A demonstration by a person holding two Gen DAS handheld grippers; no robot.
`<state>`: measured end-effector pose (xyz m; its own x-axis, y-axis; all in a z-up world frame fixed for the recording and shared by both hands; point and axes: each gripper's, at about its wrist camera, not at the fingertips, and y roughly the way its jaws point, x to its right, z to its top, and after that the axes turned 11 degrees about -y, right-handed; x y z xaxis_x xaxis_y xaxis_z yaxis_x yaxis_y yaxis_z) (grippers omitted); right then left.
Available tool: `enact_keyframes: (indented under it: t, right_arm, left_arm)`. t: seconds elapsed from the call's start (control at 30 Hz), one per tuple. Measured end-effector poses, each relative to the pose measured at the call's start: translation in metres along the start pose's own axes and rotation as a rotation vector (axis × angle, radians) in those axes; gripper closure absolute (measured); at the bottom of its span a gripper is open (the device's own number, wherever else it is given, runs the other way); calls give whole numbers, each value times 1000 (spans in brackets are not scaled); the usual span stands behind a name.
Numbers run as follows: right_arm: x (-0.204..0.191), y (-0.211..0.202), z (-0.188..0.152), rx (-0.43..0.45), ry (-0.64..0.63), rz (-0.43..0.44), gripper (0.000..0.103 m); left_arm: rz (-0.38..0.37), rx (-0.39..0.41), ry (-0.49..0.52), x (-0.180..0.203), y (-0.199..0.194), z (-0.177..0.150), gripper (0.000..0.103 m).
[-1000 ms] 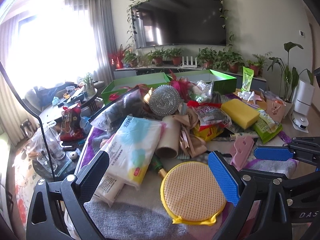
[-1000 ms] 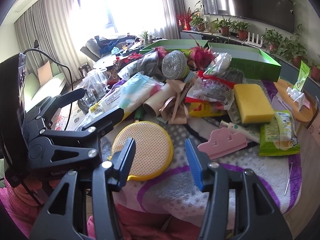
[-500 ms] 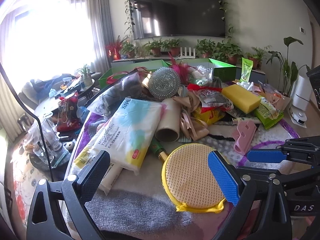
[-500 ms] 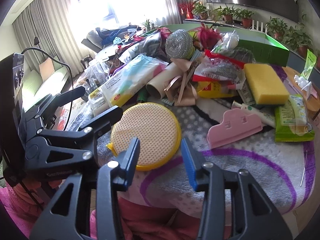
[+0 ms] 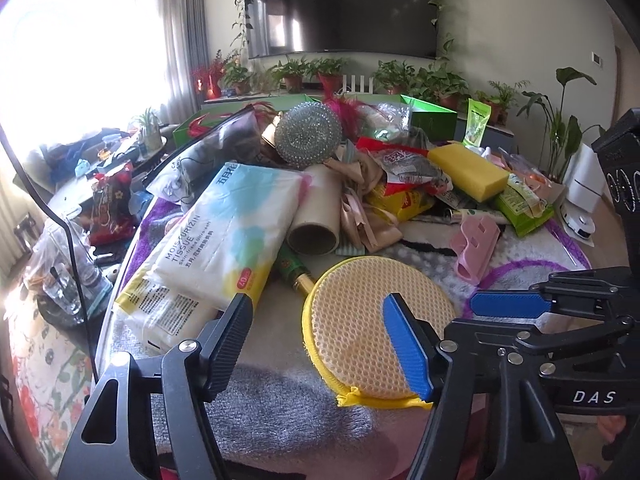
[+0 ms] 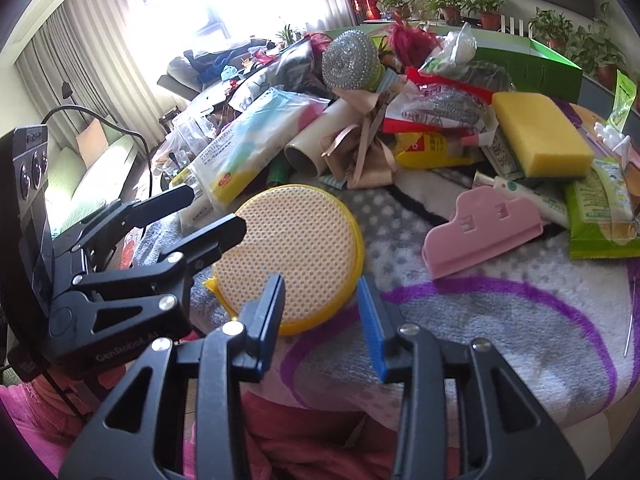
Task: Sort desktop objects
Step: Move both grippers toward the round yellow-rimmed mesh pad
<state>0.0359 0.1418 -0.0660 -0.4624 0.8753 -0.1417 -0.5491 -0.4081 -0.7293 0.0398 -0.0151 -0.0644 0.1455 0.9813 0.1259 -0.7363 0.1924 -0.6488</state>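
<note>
While both tongs have just been closing, left tongs (image 5: 320,340) and right tongs (image 6: 322,318) gape unclenched, empty, beside the yellow round scrubbing pad (image 5: 380,332).

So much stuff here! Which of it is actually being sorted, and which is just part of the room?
Being sorted:
- round yellow mesh scrubbing pad, nearest both grippers
- pink plastic clip
- yellow rectangular sponge
- white tissue pack
- cardboard tube
- silver steel-wool ball

Just there:
- wall-mounted black television
- potted green plants
- grey curtains
</note>
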Motion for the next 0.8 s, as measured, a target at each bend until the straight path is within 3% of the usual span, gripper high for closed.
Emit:
enact_keyframes:
  t: [0.27, 0.8]
  right_arm:
    - [6, 5, -1, -22, 37, 13, 64]
    - [13, 14, 0, -47, 52, 42, 64]
  left_arm:
    - [-24, -44, 1, 0, 9, -3, 53]
    - [-60, -99, -23, 0, 22, -4, 53]
